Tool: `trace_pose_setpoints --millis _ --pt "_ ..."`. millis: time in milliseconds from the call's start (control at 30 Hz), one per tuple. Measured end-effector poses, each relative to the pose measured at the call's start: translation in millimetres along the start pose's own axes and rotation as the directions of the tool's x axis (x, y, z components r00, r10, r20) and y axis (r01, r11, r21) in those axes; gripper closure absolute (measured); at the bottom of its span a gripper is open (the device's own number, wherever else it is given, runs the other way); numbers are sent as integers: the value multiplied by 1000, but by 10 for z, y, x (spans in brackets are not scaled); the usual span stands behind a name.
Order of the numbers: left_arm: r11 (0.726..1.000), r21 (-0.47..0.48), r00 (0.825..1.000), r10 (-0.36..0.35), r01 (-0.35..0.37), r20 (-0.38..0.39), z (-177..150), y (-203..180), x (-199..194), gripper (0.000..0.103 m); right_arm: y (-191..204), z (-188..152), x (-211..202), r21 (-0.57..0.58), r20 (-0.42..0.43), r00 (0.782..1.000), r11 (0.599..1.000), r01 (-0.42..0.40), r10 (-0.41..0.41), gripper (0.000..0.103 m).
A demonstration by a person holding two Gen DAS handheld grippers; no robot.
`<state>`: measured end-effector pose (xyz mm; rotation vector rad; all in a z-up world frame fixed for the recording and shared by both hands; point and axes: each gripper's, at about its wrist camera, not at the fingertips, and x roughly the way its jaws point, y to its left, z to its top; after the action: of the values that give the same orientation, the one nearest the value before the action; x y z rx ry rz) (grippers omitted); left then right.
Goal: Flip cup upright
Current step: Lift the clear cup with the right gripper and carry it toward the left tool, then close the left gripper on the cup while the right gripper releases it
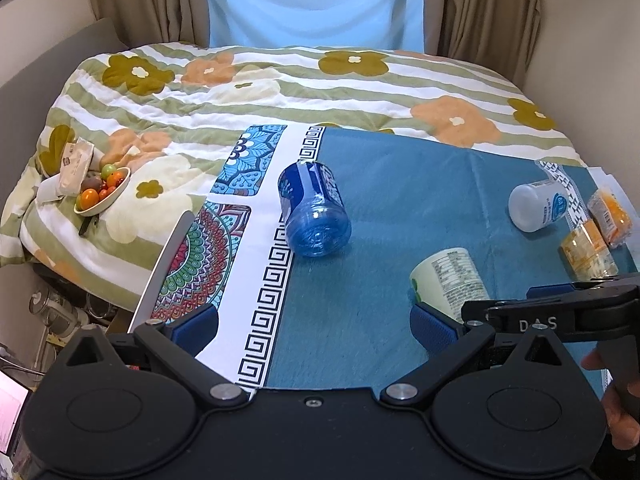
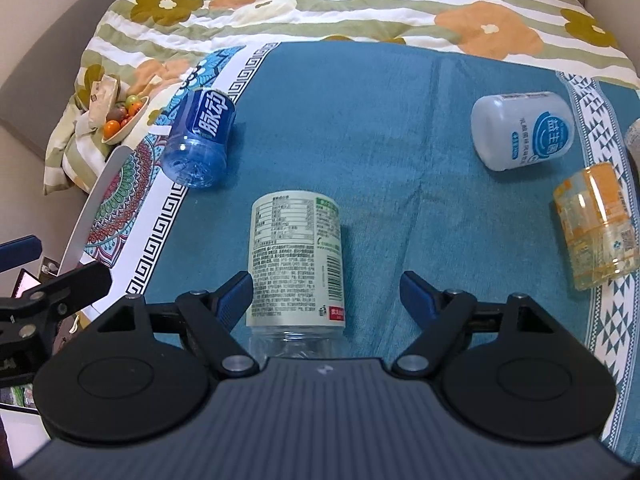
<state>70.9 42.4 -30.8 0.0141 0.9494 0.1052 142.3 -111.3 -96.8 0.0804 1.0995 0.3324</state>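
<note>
right claw [image 2: 326,294] spread, low, astride green-label cup [image 2: 296,256].

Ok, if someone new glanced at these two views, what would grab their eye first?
Probably the green-label cup lying on its side on the teal cloth, between the open right gripper fingers. Next, the blue cup tipped over at the cloth's left edge, and the fruit bowl on the flowered quilt beyond.
</note>
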Motion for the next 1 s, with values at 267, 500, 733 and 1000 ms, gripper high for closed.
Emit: trace_pose_setpoints --millis 267,500,733,1000 --pt "998 -12 997 -62 61 -45 265 -221 89 0 -277 -29 -363 35 63 997 999 35 -37 8" --pt "994 -27 974 -113 110 -194 481 -664 542 1 -639 -202 -679 89 109 989 992 87 -97 7" --pt "989 -105 935 -132 102 -331 487 -817 983 9 -996 -413 -744 163 94 988 981 104 -121 7" --pt "982 -177 908 -128 61 -400 525 -808 1233 12 -1264 -539 -614 218 63 992 972 89 -105 7"
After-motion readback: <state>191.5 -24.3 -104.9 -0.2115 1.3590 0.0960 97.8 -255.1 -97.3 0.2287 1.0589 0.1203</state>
